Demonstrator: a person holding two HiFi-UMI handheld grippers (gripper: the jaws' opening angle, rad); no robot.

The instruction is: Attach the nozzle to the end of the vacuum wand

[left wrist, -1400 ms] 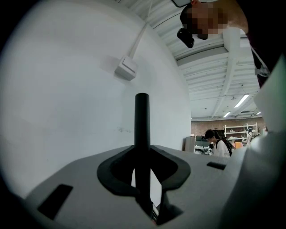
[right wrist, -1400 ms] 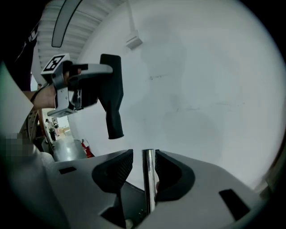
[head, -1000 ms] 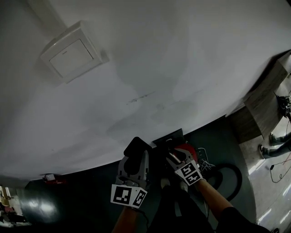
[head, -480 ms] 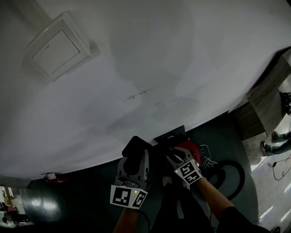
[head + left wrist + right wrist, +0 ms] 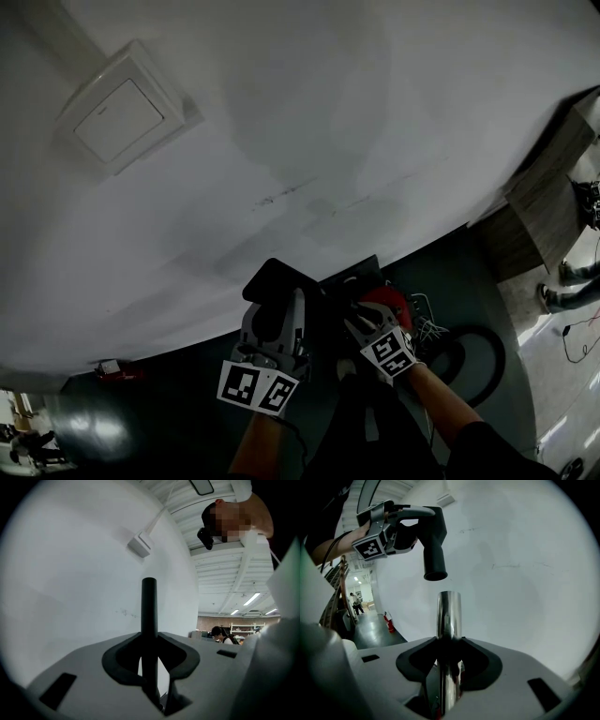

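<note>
High on the left, a white square box (image 5: 117, 112) on a pale wall (image 5: 328, 141). Below it, the left gripper (image 5: 276, 311), fingers (image 5: 119, 667) clamped part-way shut on a black nozzle (image 5: 432, 545), round open end aimed at the wand. Just right of that, the right gripper (image 5: 366, 322), fingers (image 5: 415, 665) closing on a shiny metal wand (image 5: 449, 616) between them, tip just short of the nozzle, not touching. Far right, a black hose (image 5: 473, 330) looped on the dark floor (image 5: 169, 412).

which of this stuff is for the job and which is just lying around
For the job: black nozzle in left gripper; metal vacuum wand between the closing jaws of right gripper.
Lying about: white wall box, red fire extinguisher, loose cables.
</note>
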